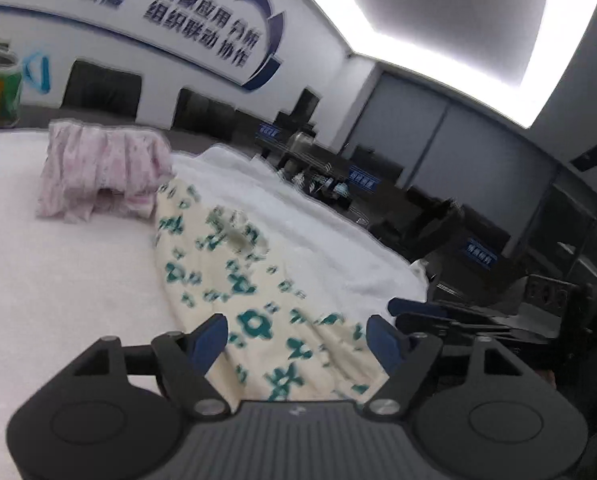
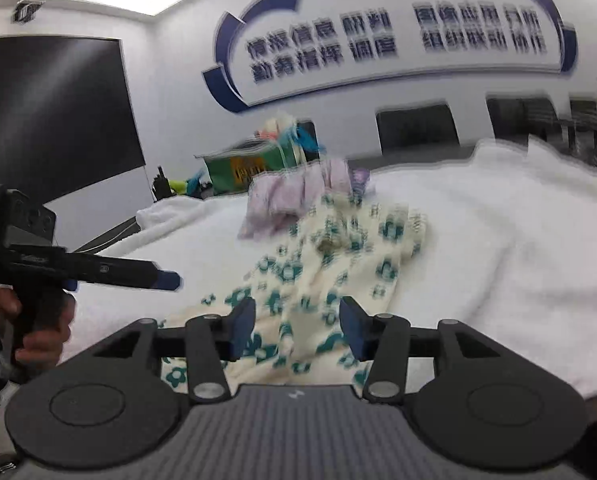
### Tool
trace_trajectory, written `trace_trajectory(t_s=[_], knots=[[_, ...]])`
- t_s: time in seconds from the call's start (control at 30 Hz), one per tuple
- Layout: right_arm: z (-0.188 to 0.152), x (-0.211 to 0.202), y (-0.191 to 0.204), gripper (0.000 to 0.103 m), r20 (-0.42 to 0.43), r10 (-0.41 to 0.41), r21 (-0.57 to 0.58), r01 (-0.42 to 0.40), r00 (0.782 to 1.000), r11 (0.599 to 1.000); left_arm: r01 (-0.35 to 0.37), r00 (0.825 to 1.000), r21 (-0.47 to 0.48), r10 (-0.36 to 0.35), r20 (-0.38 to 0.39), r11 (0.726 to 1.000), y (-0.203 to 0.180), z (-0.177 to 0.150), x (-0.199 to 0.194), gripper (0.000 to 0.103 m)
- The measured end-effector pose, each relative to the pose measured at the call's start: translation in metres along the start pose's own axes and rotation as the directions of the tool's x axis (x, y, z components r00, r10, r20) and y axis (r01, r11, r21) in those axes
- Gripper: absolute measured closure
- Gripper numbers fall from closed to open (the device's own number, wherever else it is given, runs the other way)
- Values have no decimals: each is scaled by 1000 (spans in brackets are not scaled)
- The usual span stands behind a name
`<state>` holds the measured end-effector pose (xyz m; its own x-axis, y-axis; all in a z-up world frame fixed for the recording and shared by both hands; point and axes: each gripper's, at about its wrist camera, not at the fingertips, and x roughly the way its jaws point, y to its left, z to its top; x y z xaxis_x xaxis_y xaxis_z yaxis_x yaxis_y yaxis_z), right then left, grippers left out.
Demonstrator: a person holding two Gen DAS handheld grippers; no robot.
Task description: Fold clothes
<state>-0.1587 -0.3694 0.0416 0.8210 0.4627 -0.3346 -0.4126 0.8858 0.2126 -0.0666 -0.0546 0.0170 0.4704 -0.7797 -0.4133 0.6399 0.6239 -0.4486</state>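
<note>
A cream garment with teal flowers (image 1: 234, 264) lies stretched out on the white towel-covered table (image 1: 70, 264). In the left wrist view my left gripper (image 1: 296, 340) stands open over its near end, the cloth lying loose between the blue pads (image 1: 210, 338). My right gripper (image 1: 402, 306) reaches in from the right edge. In the right wrist view my right gripper (image 2: 297, 328) is open too, astride the garment (image 2: 338, 256), its pads not pressing. A hand (image 2: 38, 332) holds my left gripper (image 2: 168, 280) at the left. A folded pink garment (image 1: 102, 168) (image 2: 294, 196) sits behind.
A green box (image 2: 238, 168) with colourful items stands at the table's far end, beside a big black screen (image 2: 54, 112). Dark chairs and desks (image 1: 418, 216) lie beyond the table's right edge. White towel (image 2: 498, 240) spreads to the right of the garment.
</note>
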Motion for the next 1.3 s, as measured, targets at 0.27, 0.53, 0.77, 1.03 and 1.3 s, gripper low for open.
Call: trace_trajectory(t_s=[0.27, 0.53, 0.77, 1.03, 1.3], knots=[[-11, 47, 15, 78, -146, 28, -5, -29, 989, 1000, -50, 995, 64, 55, -85, 997, -11, -15, 15, 41], [-5, -43, 35, 13, -17, 71, -393, -72, 997, 917, 65, 997, 492, -39, -62, 868, -61, -38, -27, 9], [-32, -24, 92, 12, -194, 81, -704, -197, 978, 682, 16, 992, 680, 75, -103, 733, -80, -69, -1, 9], [-13, -34, 95, 12, -109, 68, -723, -127, 992, 679, -43, 989, 606, 122, -89, 794, -62, -63, 3, 11], [17, -39, 67, 12, 128, -196, -613, 233, 972, 755, -53, 986, 505, 124, -107, 861, -50, -54, 10, 11]])
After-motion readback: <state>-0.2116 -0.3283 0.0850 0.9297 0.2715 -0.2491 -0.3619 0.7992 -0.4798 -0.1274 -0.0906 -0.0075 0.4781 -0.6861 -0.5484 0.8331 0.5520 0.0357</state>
